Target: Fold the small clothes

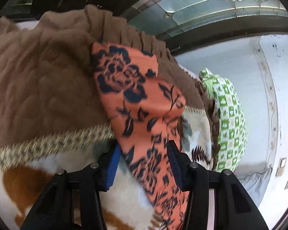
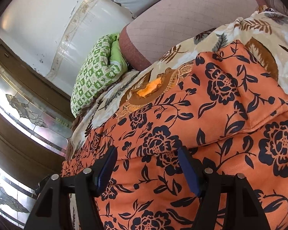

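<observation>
Left wrist view: left gripper (image 1: 144, 164) has a strip of the orange floral garment (image 1: 136, 95) running up between its blue pads (image 1: 112, 169). The cloth lies against the right-hand pad and passes in front of it; the left-hand pad sits just beside the cloth edge. Frame is blurred here, so I cannot tell whether the pads are actually pinching the cloth or only flanking it.

From the jaws the strip rises toward 12 o'clock and drapes over a brown quilted blanket (image 1: 44, 72) with a pale patterned band along its lower edge. Under the gripper, at 7 o'clock, a cream and brown leaf-print bedcover (image 1: 124, 201). At 3 o'clock of the garment, a green and white patterned pillow (image 1: 230, 122) stands against a white wall (image 1: 240, 67). Leaded glass panel (image 1: 211, 5) at 1 o'clock.

Right wrist view: right gripper (image 2: 147, 166) is released, jaws standing apart, hanging over the main spread of the orange floral garment (image 2: 211, 115), which fills the lower right of the frame and lies on the leaf-print bedcover (image 2: 182, 51). The pad tips sit close over the cloth and grasp nothing. Embroidered brown neckline (image 2: 149, 92) of the garment at 12 o'clock of the gripper. Green pillow (image 2: 94, 76) at 11 o'clock, a pinkish mattress (image 2: 182, 19) beyond it
</observation>
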Action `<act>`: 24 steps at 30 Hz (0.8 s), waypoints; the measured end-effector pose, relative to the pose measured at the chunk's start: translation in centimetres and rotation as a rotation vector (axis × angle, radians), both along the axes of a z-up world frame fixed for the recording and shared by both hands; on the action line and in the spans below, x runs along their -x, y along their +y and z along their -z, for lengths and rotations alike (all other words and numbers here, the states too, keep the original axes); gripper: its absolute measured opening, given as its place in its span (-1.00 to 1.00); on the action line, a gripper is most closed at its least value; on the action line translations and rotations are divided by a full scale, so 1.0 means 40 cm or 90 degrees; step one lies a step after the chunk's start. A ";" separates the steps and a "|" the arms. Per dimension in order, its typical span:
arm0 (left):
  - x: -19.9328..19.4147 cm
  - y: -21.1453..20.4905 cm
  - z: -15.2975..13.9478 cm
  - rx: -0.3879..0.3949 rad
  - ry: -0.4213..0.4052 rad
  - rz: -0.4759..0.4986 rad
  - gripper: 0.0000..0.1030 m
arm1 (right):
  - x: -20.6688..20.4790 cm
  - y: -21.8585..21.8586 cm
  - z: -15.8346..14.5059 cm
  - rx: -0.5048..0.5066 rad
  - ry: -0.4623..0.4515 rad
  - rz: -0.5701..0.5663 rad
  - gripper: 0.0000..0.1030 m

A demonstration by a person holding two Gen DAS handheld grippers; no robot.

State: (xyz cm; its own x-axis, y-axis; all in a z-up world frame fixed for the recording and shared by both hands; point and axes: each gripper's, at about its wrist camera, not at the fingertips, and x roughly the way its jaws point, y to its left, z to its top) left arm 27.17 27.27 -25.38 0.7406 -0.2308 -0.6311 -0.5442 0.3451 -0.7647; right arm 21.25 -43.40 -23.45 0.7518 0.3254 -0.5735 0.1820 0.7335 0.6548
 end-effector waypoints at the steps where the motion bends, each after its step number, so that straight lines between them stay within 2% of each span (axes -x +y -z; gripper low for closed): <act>1: -0.008 0.004 0.002 0.002 -0.004 -0.004 -0.04 | 0.002 -0.001 -0.001 0.001 -0.001 0.002 0.34; 3: -0.015 0.006 0.008 0.014 -0.026 -0.022 -0.08 | 0.006 -0.008 -0.003 0.003 -0.005 0.009 0.34; 5: -0.019 0.003 0.010 0.000 -0.040 -0.023 -0.50 | 0.009 -0.016 -0.005 0.007 -0.008 0.017 0.34; 6: -0.020 0.001 0.010 -0.015 -0.039 -0.019 -0.82 | 0.010 -0.019 -0.006 0.009 -0.009 0.020 0.34; 7: -0.022 -0.002 0.008 -0.029 -0.036 -0.016 -0.88 | 0.011 -0.023 -0.006 0.010 -0.009 0.024 0.34; 11: -0.012 -0.018 -0.046 -0.096 -0.067 -0.005 -0.88 | 0.018 -0.044 -0.008 0.010 -0.012 0.035 0.34; 16: -0.029 -0.145 -0.203 -0.227 -0.115 0.080 -0.89 | 0.048 -0.099 -0.026 0.022 -0.025 0.076 0.34; 19: -0.045 -0.286 -0.303 -0.296 -0.157 0.162 -0.89 | 0.075 -0.161 -0.036 0.003 -0.034 0.117 0.34; 21: -0.053 -0.416 -0.364 -0.340 -0.189 0.233 -0.89 | 0.096 -0.206 -0.046 -0.012 -0.042 0.148 0.34; 24: -0.057 -0.626 -0.420 -0.376 -0.230 0.342 -0.89 | 0.131 -0.284 -0.057 -0.043 -0.051 0.191 0.34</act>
State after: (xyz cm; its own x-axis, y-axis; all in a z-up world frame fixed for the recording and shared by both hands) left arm 29.45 2.23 -8.58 0.8035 -0.3150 -0.5052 0.0469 0.8794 -0.4737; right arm 16.02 -54.74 -21.18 0.8623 0.1175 -0.4927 0.3295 0.6086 0.7218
